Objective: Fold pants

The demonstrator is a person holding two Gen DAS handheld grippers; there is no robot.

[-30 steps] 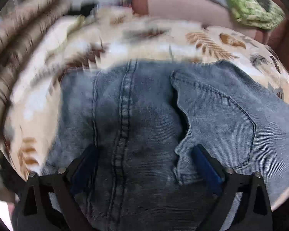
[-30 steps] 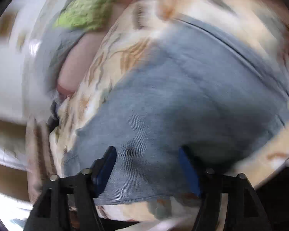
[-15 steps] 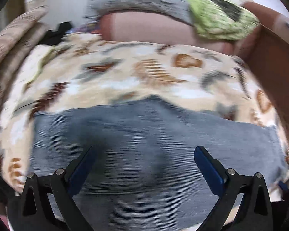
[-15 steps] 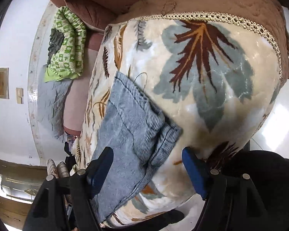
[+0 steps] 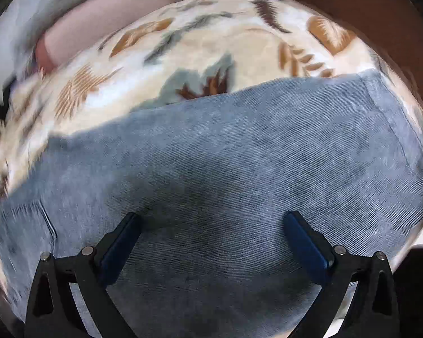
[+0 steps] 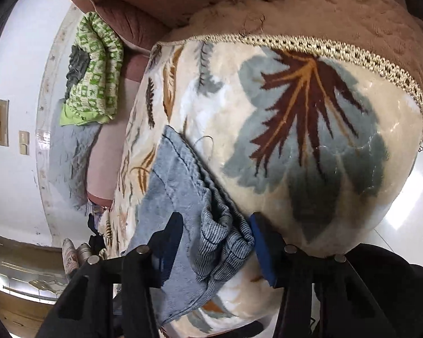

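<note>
Light blue denim pants (image 5: 225,163) lie flat on a cream leaf-print blanket (image 5: 200,45). My left gripper (image 5: 211,222) is open, close above the leg fabric, with the hem (image 5: 392,118) at the right. In the right wrist view the pants (image 6: 177,186) end in a bunched, ribbed edge (image 6: 225,242). My right gripper (image 6: 214,225) is open, its jaws standing on either side of that bunched edge.
The blanket (image 6: 310,146) has a gold braided border against a brown cover (image 6: 324,8). A green patterned cloth (image 6: 93,73) lies on a pink and grey bedsheet beyond. White floor (image 6: 414,191) shows past the bed's edge.
My left gripper has moved along the pants from the seat pockets to the leg near the hem. My right gripper has swung to the bunched edge and come closer to it.
</note>
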